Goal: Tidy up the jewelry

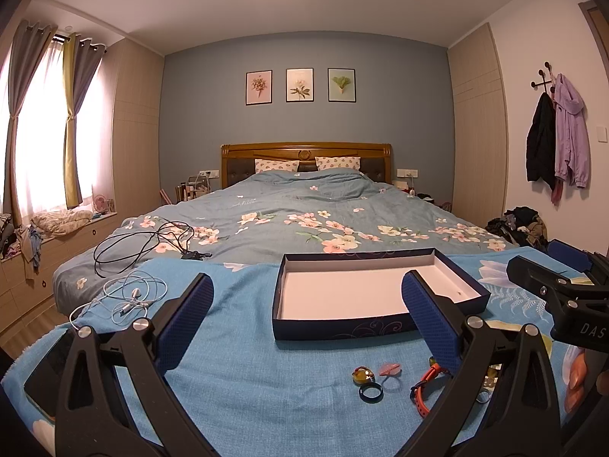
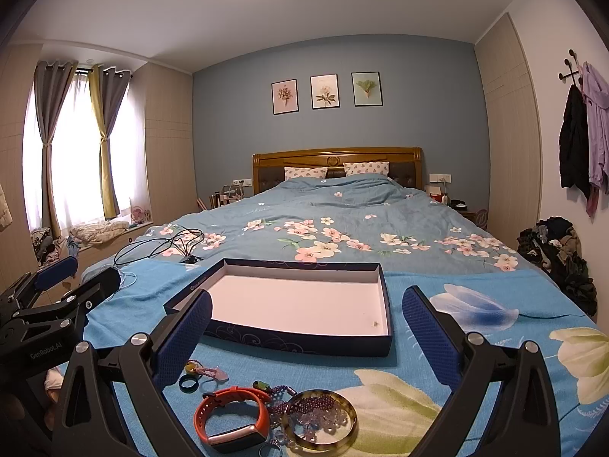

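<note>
While both tongs (image 1: 304,320) (image 2: 306,333) gape empty, jewelry (image 2: 274,411) lies beneath, box (image 2: 300,337) ahead.

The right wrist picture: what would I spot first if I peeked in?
Probably the shallow dark blue box with a white inside, lying open in the middle of the light blue flowered cloth on the bed. Just in front of it sits a heap of jewelry: an orange wristband, a golden-brown bangle and a small dark ring. The open right gripper frames it all.
</note>
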### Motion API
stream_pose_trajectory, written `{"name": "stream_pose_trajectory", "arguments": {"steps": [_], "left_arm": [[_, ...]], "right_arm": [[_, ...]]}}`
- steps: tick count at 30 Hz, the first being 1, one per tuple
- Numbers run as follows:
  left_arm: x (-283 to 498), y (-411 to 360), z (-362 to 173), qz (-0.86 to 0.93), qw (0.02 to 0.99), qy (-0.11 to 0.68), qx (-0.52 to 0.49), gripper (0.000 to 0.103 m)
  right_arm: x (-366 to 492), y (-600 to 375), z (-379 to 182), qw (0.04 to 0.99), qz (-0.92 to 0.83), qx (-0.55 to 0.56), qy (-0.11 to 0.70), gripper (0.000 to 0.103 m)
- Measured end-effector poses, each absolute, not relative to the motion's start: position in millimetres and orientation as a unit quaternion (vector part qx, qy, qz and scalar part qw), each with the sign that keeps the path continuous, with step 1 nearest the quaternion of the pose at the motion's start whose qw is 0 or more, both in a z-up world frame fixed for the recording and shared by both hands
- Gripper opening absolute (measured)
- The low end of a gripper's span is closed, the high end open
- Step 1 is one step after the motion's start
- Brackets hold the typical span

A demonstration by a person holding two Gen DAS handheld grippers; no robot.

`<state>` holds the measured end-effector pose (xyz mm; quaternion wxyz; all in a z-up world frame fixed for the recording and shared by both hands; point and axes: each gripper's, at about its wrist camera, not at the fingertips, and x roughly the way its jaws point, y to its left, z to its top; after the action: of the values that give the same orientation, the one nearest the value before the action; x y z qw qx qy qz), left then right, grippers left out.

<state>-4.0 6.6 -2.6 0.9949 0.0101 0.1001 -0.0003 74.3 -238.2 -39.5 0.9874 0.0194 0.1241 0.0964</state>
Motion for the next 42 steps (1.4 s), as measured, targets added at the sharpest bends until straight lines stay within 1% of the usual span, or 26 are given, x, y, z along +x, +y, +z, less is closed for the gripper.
{"name": "stream_pose_trajectory", "arguments": {"steps": [20,26,30,37,39,40,41,42], "left_arm": [[0,4,-5,-0.003,0.994,0.113,0.009,0.097],[9,3,-6,-0.011,0.992,0.128,0.008,0.097],[21,4,-12,-0.031,0.987,0.158,0.004,0.097],[43,-3,-24,-0.078,0.973,0.215,0.018,0.097],[46,-9,-27,-0.100,0.968,0.230,0.029,0.097],[47,-13,-29,-0.110,0.965,0.237,0.035,0.097],[47,-17,-31,-0.122,0.961,0.244,0.039,0.097],[49,-20,-34,-0.134,0.957,0.253,0.043,0.097]], "right_arm": [[74,-236,-42,0.986,0.099,0.021,0.131,0.097],[78,-241,-42,0.985,0.100,0.020,0.141,0.097],[82,-248,-47,0.981,0.097,0.022,0.165,0.097],[95,-261,-62,0.966,0.097,0.011,0.241,0.097],[97,-264,-65,0.960,0.113,0.016,0.256,0.093],[98,-265,-66,0.957,0.116,0.012,0.264,0.088],[100,-265,-68,0.954,0.118,0.006,0.274,0.086],[102,-264,-71,0.950,0.120,-0.005,0.288,0.081]]}}
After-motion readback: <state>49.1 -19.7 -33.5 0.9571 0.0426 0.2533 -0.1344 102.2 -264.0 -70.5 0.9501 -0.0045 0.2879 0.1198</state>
